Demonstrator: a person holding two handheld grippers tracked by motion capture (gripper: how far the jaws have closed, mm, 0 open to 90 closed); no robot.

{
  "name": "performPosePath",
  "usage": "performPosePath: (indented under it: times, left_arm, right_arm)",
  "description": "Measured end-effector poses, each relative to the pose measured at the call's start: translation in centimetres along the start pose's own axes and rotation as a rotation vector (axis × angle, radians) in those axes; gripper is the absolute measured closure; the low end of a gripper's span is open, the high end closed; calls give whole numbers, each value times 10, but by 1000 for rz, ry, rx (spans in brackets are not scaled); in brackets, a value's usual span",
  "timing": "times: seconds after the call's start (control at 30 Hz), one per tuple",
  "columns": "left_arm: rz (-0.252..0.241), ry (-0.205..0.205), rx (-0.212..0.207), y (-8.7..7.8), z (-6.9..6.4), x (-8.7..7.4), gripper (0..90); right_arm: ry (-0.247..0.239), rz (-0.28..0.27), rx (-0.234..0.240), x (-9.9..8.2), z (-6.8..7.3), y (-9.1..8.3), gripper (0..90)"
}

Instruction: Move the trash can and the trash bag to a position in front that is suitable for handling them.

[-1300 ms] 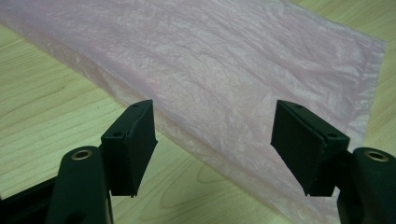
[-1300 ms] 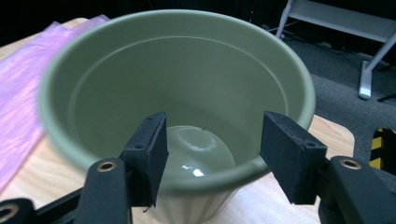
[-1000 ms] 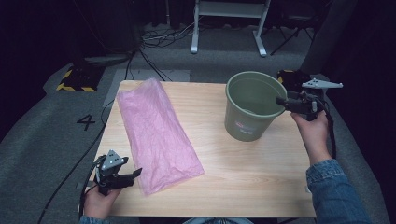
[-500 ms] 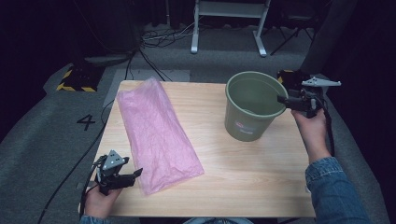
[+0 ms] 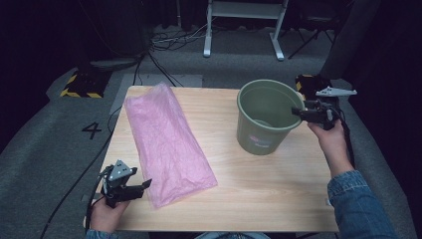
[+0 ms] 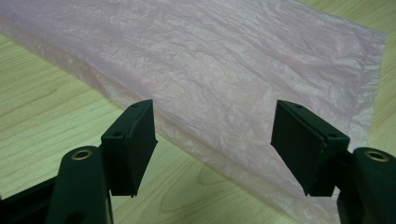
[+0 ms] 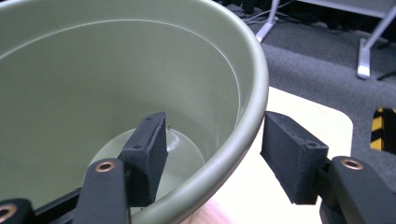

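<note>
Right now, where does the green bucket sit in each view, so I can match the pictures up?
High view: the green bucket stands at right of centre on the table, with the right claw at its right rim.
Left gripper view: the bucket is not in it.
Right gripper view: the bucket's rim runs between the open jaws, one inside and one outside.
Shared landmark: the light wooden tabletop.

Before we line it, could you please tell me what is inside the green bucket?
The green bucket looks empty: bare walls and a pale bottom. One jaw of the right claw reaches inside its rim, hiding part of the bottom.
</note>
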State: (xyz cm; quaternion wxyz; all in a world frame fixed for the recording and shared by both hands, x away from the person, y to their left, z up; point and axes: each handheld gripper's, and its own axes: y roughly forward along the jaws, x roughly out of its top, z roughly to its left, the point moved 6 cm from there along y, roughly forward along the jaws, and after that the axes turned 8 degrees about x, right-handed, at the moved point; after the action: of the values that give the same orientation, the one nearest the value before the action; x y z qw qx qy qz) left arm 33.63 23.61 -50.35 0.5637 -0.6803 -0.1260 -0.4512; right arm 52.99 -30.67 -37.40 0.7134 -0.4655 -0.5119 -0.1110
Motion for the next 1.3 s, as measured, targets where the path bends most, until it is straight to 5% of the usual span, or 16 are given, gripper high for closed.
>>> performPosePath:
  times: [0.57, 0.77, 0.97, 1.3]
  left_arm:
    - [-28, -7, -13, -2, 0, 2, 288]
    - [-24, -6, -8, -2, 0, 2, 288]
    - [-20, -3, -16, -1, -1, 2, 288]
    - [-18, 0, -19, 2, -1, 3, 284]
  right_arm:
    - [-158, 30, 170, -17, 75, -22, 390]
    - [-222, 32, 197, -27, 100, -35, 389]
    - [-192, 37, 230, -38, 124, -48, 372]
    - [-221, 65, 272, -47, 157, -62, 380]
